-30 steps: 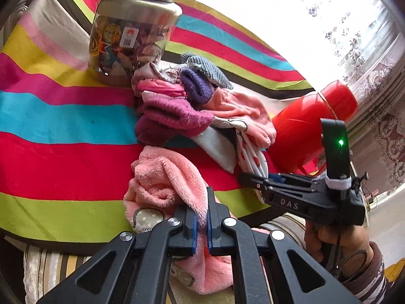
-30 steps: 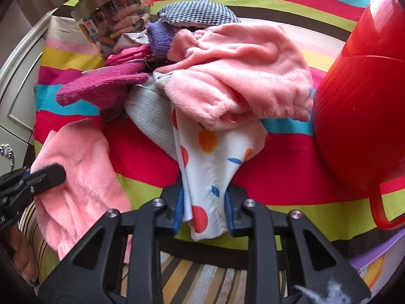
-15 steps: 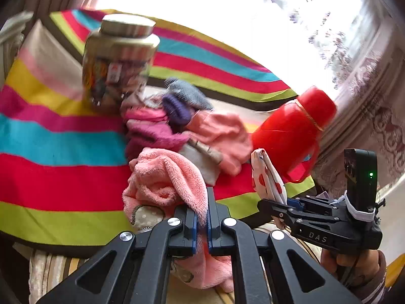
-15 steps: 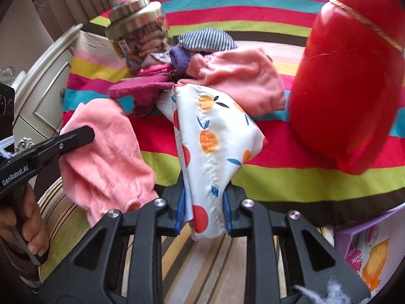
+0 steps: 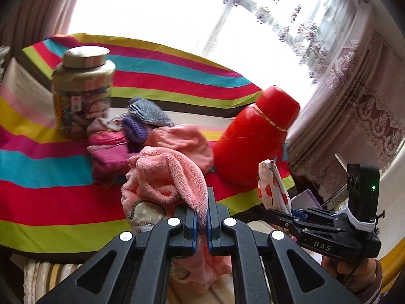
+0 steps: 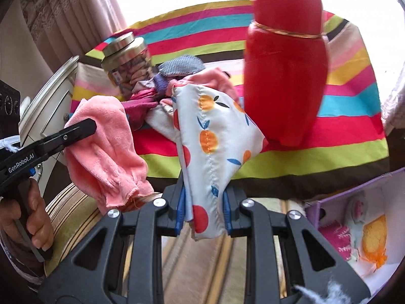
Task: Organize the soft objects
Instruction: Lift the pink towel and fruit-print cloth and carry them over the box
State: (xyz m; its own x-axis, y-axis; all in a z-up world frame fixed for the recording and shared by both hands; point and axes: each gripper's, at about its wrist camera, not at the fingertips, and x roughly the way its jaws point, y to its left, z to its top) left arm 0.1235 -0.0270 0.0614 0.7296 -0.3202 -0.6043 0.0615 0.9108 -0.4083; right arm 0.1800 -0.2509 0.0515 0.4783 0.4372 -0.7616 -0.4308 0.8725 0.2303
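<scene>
My left gripper (image 5: pixel 201 215) is shut on a fluffy pink cloth (image 5: pixel 162 177) and holds it off the striped table; it shows at the left of the right wrist view (image 6: pixel 101 139). My right gripper (image 6: pixel 203 210) is shut on a white fruit-print cloth (image 6: pixel 210 136), also lifted, and seen in the left wrist view (image 5: pixel 272 190). A pile of soft items (image 5: pixel 131 136) lies on the table beyond: magenta knit, purple knit, grey checked piece, pink garment (image 6: pixel 215 78).
A striped tablecloth (image 5: pixel 45 172) covers the table. A glass jar with a metal lid (image 5: pixel 81 91) stands at the back left. A red thermos (image 6: pixel 286 76) stands on the right. A purple box (image 6: pixel 354 223) with small items sits low right.
Both grippers have lifted and pulled back from the table with their cloths. The fruit-print cloth has come free of the pile and hangs in the air.
</scene>
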